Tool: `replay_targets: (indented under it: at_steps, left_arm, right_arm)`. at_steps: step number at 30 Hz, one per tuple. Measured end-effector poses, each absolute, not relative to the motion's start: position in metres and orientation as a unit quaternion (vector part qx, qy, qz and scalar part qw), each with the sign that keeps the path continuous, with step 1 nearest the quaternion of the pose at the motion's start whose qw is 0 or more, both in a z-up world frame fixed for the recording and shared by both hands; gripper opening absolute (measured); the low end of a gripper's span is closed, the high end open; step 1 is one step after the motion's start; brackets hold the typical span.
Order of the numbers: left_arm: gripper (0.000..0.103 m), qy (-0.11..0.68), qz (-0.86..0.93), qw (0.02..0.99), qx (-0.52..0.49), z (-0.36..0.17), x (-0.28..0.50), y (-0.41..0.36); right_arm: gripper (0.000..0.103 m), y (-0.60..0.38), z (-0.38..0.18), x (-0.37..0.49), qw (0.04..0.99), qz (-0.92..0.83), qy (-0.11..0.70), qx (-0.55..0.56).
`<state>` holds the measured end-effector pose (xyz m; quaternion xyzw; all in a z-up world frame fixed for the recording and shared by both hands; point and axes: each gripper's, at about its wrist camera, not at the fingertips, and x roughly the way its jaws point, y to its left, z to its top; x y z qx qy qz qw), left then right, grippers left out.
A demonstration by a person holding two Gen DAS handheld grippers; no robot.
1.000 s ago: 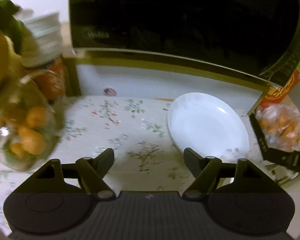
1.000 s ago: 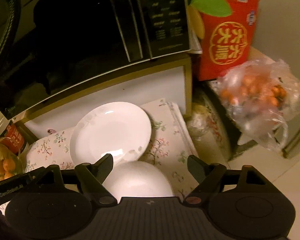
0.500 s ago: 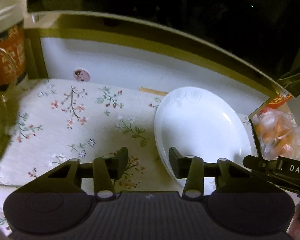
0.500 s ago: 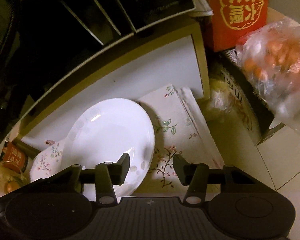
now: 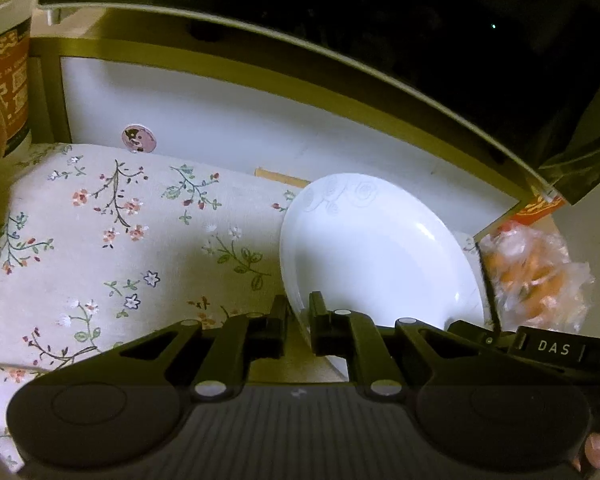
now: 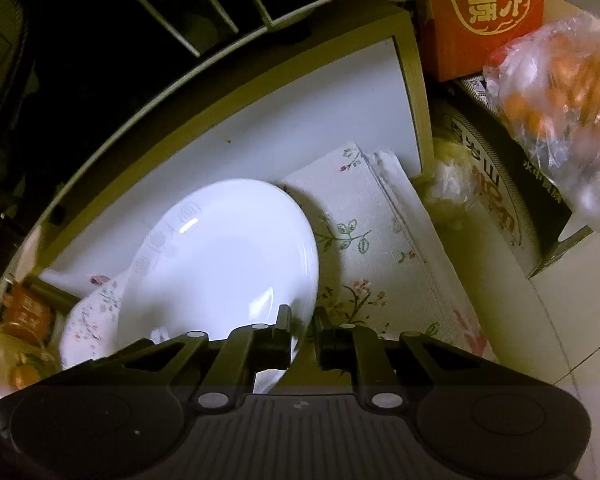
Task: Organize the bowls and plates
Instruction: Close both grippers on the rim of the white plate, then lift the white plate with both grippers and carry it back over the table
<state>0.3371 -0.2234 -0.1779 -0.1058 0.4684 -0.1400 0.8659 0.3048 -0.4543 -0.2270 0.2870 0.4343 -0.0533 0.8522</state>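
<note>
Left wrist view: left gripper (image 5: 299, 314) clenched on the plate (image 5: 374, 248) at its near-left rim, one finger on each side. Right wrist view: right gripper (image 6: 303, 326) clamped on the same plate (image 6: 224, 256) at its near-right rim. Plate sat on the floral cloth (image 5: 112, 240), toward the cloth's right edge, under the microwave (image 5: 380, 20). Bag of oranges (image 6: 568, 92) lay off the right edge.

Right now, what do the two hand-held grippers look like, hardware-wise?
Both match: the left hand-held gripper and right hand-held gripper are matte black, with a ribbed centre deck, round discs either side, angled linkage arms with silver pivot pins, and blocky fingers. White "DAS" lettering shows on the right one.
</note>
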Motion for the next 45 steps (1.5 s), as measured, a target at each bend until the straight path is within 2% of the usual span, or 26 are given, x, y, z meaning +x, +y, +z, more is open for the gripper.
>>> replay_targets:
  at_steps: [25,45]
  left_arm:
    - [0.01,0.445,-0.136,0.877,-0.121,-0.118,0.279,-0.18]
    - [0.009,0.428,-0.112,0.887,-0.135,-0.059,0.133,-0.105]
  right_arm:
    - [0.008,-0.426,-0.184,0.259,0.858,-0.023,0.406,0.314]
    - [0.01,-0.33,-0.109,0.122,0.883,0.004,0.394,0.256]
